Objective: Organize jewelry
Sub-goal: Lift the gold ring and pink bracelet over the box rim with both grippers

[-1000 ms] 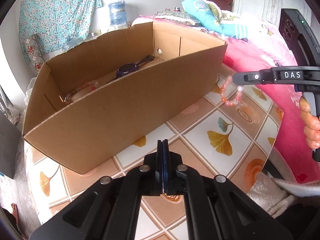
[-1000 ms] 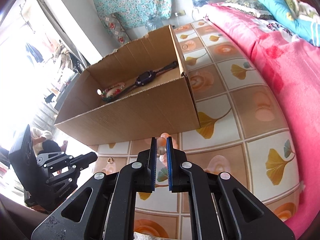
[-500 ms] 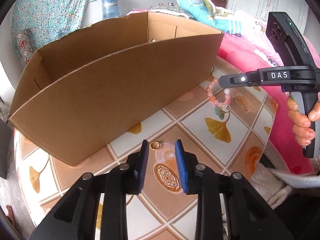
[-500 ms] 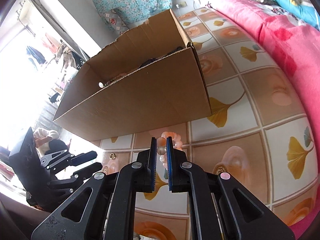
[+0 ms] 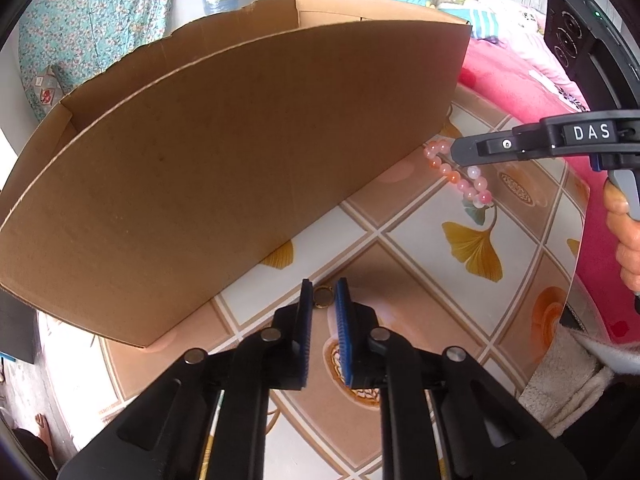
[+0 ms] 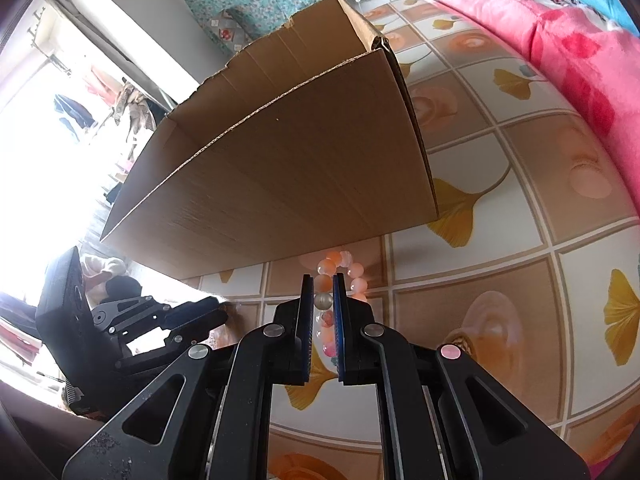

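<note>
A small gold ring [image 5: 323, 296] lies on the tiled tabletop [image 5: 420, 320], close to the front wall of the cardboard box [image 5: 240, 160]. My left gripper [image 5: 323, 286] points down at it, a blue pad on either side. Its jaws are closing, with a sliver of gap still beside the ring. In the right wrist view, the left gripper [image 6: 218, 309] sits low at the box's near left corner. My right gripper [image 6: 323, 280] is shut on a pink bead bracelet [image 6: 340, 262], which hangs in a loop in front of the box [image 6: 300, 180]. The left wrist view shows the right gripper [image 5: 456, 152] and the dangling bracelet [image 5: 464, 186].
A bed with a pink blanket [image 6: 560, 40] borders the table on the right. A person's hand [image 5: 628, 240] holds the right gripper's handle. The box's tall wall hides its inside from both views. A floral cloth [image 5: 92, 20] hangs on the far wall.
Both grippers have sunk toward the table, so the box's inside is no longer visible. The left jaws opened from shut, then narrowed around the gold ring. The right gripper still holds the bracelet.
</note>
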`<control>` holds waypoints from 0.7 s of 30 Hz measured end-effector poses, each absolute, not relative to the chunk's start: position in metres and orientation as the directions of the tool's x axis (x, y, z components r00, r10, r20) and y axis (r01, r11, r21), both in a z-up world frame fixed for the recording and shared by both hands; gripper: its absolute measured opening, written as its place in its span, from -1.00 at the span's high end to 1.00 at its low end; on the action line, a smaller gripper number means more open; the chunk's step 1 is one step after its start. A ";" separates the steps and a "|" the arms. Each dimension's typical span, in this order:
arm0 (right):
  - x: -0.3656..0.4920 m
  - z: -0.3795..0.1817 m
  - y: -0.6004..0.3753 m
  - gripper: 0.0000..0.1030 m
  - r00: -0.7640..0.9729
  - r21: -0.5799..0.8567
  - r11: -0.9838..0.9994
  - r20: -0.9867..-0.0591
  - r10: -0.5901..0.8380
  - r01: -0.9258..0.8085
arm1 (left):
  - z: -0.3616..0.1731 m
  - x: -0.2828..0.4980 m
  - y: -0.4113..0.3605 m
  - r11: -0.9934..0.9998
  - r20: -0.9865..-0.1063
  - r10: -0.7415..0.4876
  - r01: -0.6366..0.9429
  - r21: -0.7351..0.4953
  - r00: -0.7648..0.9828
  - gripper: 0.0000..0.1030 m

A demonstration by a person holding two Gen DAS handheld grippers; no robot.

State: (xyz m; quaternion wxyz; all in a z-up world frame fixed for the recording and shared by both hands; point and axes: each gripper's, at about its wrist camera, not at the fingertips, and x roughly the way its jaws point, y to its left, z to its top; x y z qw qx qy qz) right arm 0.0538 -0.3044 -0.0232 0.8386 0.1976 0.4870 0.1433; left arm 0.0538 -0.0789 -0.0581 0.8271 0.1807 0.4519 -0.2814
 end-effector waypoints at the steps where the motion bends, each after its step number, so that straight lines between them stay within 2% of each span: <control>1: 0.054 -0.024 -0.304 0.86 0.484 0.472 0.881 -0.760 0.433 -0.047 | -0.058 0.054 -0.080 0.774 -0.849 -0.302 0.632 0.048 0.434 0.79; 21: 0.049 -0.016 -0.312 0.86 0.503 0.500 0.864 -0.735 0.455 -0.051 | -0.044 0.049 -0.073 0.771 -0.837 -0.330 0.637 0.028 0.437 0.80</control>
